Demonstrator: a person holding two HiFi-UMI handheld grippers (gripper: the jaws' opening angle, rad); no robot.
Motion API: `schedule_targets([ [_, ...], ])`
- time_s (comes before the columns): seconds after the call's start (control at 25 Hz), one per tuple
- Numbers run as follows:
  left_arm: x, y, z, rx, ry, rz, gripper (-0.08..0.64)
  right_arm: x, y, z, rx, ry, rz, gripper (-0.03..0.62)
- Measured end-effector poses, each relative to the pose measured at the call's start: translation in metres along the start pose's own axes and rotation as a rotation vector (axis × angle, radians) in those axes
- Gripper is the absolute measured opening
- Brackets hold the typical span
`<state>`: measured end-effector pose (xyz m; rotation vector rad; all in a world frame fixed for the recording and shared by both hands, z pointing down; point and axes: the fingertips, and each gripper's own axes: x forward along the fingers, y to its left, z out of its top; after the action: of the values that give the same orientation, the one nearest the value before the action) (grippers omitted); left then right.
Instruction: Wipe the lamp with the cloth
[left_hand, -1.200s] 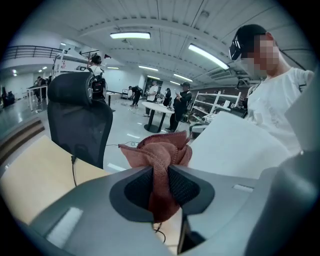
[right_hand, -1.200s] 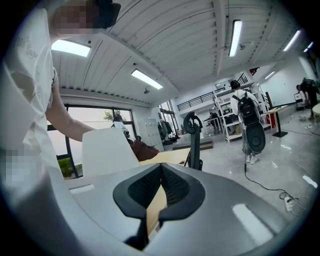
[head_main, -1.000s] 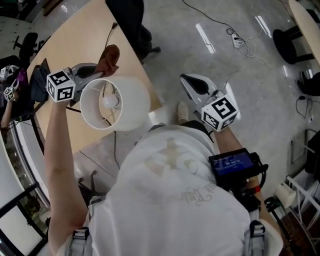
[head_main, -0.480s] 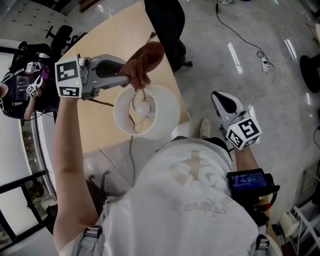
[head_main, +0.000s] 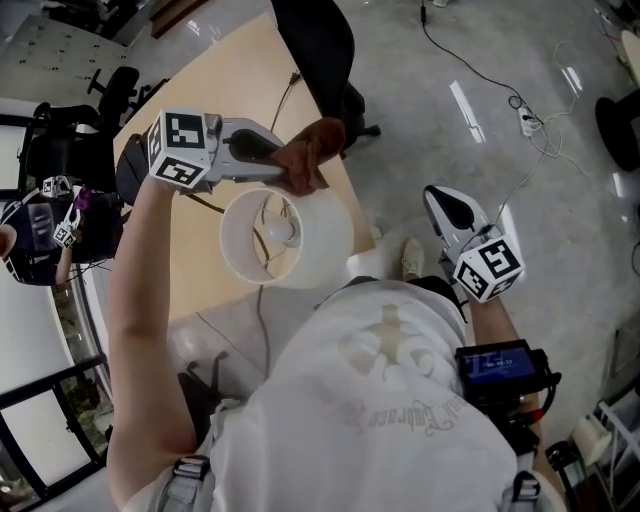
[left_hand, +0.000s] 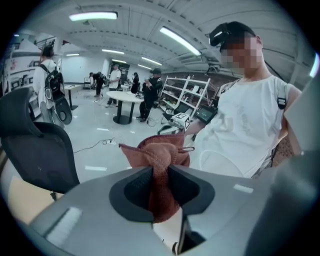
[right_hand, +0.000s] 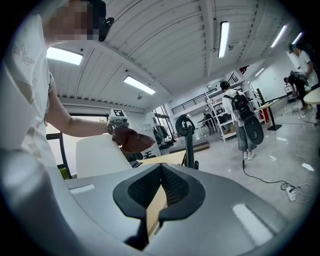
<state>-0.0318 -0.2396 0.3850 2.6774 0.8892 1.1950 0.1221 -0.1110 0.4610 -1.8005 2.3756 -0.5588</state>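
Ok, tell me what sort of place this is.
Probably an open lab or workshop-style office: metal shelving, a round table with people standing by it, and a power strip lying on the polished grey floor.

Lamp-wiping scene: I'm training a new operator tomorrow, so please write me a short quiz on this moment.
1. True or false: the left gripper is shut on the reddish-brown cloth.
2. Where is the cloth? A. deep inside the white lampshade. B. at the lampshade's top rim. C. in the right gripper.
3. What do the right gripper's jaws hold?
Key: 1 true. 2 B. 3 nothing; the jaws are together and empty.
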Motion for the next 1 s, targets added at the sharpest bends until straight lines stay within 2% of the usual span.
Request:
schedule_targets([
  [0.2, 0.036, 0.015, -0.028, -0.014, 0.113, -0.029, 0.094, -0.008, -0.012, -0.009, 0.013, 0.009, -0.022, 0.014],
  [0.4, 0.058, 0.040, -0.059, -0.028, 0.209, -0.009, 0.095, -0.010, -0.017, -0.013, 0.028, 0.013, -0.038, 0.014],
  [0.56, 0.057, 0.052, -0.072, -0.061, 0.185, 0.031, 0.095, -0.013, -0.021, -0.016, 0.031, 0.011, -0.048, 0.014],
  [0.68, 0.043, 0.047, -0.048, -0.058, 0.102, 0.026, 0.095, -0.017, -0.024, -0.017, 0.030, 0.007, -0.054, 0.014],
  [0.8, 0.026, 0.026, -0.009, -0.011, 0.021, -0.022, 0.095, -0.018, -0.023, -0.018, 0.037, -0.012, -0.054, 0.014],
  [1.0, 0.002, -0.016, 0.039, 0.071, 0.013, -0.108, 0.095, -0.013, -0.013, -0.011, 0.022, -0.017, -0.023, 0.014],
])
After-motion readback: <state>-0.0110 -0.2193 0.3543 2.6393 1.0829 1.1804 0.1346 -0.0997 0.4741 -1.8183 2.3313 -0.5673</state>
